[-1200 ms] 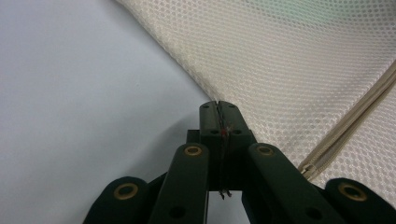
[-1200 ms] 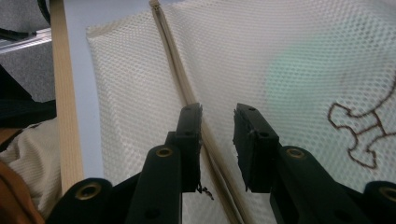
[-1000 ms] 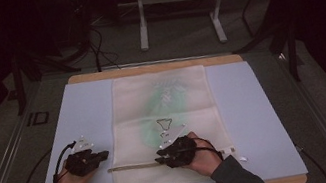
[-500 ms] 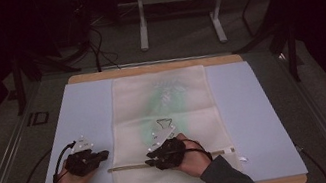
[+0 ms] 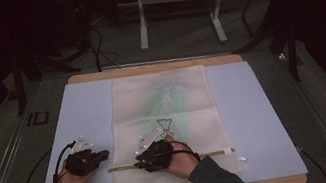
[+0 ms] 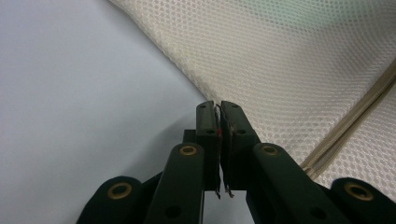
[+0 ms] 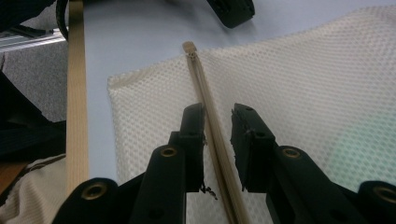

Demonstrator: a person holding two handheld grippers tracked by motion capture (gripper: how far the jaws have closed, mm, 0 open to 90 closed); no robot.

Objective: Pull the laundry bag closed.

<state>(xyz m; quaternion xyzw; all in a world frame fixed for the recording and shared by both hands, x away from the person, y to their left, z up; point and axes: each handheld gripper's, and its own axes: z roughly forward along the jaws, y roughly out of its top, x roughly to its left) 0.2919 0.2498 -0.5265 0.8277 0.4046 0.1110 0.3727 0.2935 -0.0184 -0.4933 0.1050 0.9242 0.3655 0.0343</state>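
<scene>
Pale blue matting covers the table (image 5: 265, 104), where the mesh zip bag (image 5: 162, 96) lies flat at centre, its zipper (image 7: 212, 126) running between the right gripper's (image 5: 139, 164) parted jaws, which have been narrowing as if to catch the slider, while the left gripper (image 5: 103, 155), at nine o'clock, rests with jaws nearly together on nothing at the bag's edge.

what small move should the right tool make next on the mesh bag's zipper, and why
Probably lower the right tool and close it on the cream zipper of the beige mesh laundry bag: its jaws have been closing, straddle the zipper line and do not yet press it, while the left tool sits nearly shut at the bag's edge.
</scene>
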